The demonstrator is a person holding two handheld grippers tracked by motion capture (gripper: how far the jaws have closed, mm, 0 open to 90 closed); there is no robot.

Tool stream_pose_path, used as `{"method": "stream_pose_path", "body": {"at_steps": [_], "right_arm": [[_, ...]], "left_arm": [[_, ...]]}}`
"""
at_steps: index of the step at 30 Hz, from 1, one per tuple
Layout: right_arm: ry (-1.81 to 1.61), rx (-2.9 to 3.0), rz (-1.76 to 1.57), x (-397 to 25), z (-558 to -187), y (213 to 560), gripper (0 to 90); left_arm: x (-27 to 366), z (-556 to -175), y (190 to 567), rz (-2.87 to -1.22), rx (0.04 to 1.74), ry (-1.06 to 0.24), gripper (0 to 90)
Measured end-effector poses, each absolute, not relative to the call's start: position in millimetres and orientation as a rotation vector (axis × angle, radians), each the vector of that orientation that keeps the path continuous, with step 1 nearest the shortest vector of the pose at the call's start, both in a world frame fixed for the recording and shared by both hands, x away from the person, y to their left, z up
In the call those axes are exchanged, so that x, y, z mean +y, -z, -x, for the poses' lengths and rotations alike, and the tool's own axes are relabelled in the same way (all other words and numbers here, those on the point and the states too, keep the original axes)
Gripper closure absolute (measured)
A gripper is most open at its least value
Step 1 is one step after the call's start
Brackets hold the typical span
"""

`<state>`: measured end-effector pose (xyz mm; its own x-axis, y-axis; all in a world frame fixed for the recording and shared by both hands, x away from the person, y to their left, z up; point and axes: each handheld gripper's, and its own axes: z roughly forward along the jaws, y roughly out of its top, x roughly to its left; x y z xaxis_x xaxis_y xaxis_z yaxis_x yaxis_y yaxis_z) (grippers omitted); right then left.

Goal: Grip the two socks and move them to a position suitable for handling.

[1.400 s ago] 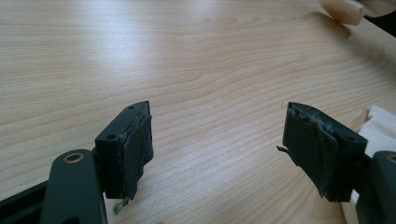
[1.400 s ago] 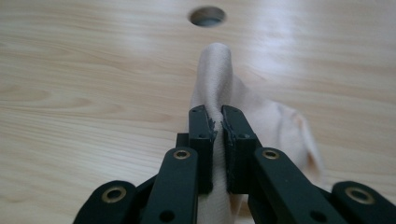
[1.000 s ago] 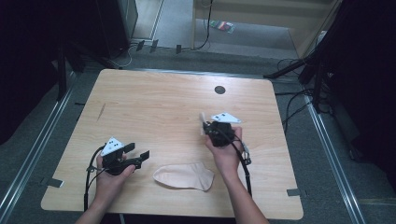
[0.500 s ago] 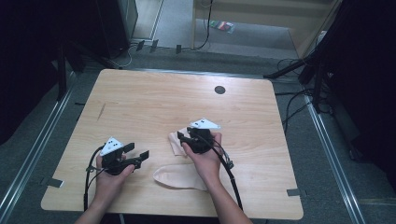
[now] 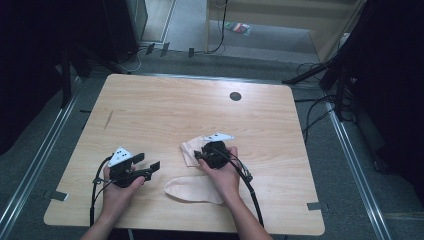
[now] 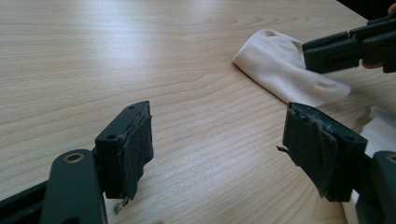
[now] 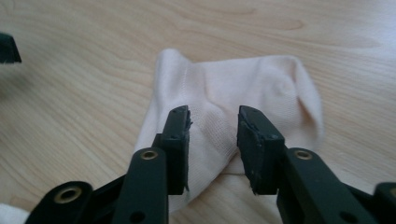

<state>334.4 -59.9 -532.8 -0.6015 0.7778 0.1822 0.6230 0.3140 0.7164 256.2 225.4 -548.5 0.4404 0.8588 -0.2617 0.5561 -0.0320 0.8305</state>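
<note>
Hovering over a soft cream knit sock (image 7: pixel 243 88) near the wooden table's (image 5: pixel 165 110) front edge, right gripper (image 7: pixel 212 122) part-open and holding nothing, left gripper (image 6: pixel 219 140) wide open, empty.

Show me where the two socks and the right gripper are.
folded sock (image 7: pixel 261 88), right gripper view, on its upper fold.
flat sock (image 5: pixel 190 189), high view, mid-body.
right gripper (image 7: pixel 214 122), right gripper view, between its fingertips.

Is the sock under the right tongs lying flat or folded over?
Folded over. In the right gripper view the sock lies doubled on the table, one layer overlapping another, with the right tongs open above it.
</note>
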Motion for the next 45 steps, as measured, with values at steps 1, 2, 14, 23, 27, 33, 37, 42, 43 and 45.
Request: {"method": "stream_pose_path", "body": {"at_steps": [1, 2, 14, 23, 27, 33, 37, 42, 43, 45], "right_arm": [[-1.142, 2.385, -1.271, -57.9, -333.5, 533.8, 61.4], [-1.12, 2.384, -1.26, -55.5, -332.6, 534.7, 61.0], [-1.022, 2.367, -1.149, -47.3, -321.7, 537.1, 85.2], [-1.144, 2.327, -1.119, -38.2, -321.5, 492.2, 85.3], [-1.179, 2.316, -1.102, -27.1, -323.3, 475.7, 85.3], [-1.243, 2.313, -1.068, -8.9, -323.2, 455.5, 85.3], [-1.313, 2.316, -1.037, 2.4, -319.7, 440.8, 85.3], [-1.453, 2.305, -1.046, -1.8, -314.8, 426.7, 85.6], [-1.467, 2.303, -1.056, -5.5, -315.3, 426.2, 85.7], [-1.459, 2.296, -1.071, -10.0, -316.6, 427.5, 85.9]], "left_arm": [[225.5, -256.3, 548.6, -1.71, 1.232, -0.39, 24.5], [225.7, -256.4, 548.5, -1.712, 1.232, -0.388, 24.5], [225.3, -256.5, 548.6, -1.709, 1.237, -0.391, 24.6], [211.1, -266.8, 544.8, -1.725, 1.2, -0.385, 24.5], [198.9, -276.8, 544.4, -1.767, 1.153, -0.357, 24.5], [183.8, -292.5, 543.3, -1.819, 1.13, -0.311, 24.1], [179.3, -298.0, 544.9, -1.819, 1.141, -0.361, 30.3], [202.7, -295.3, 537.8, -1.756, 1.226, -0.494, 80.8], [206.7, -293.8, 535.2, -1.747, 1.218, -0.525, 89.5], [216.0, -290.5, 527.8, -1.744, 1.183, -0.578, 90.0]]}}
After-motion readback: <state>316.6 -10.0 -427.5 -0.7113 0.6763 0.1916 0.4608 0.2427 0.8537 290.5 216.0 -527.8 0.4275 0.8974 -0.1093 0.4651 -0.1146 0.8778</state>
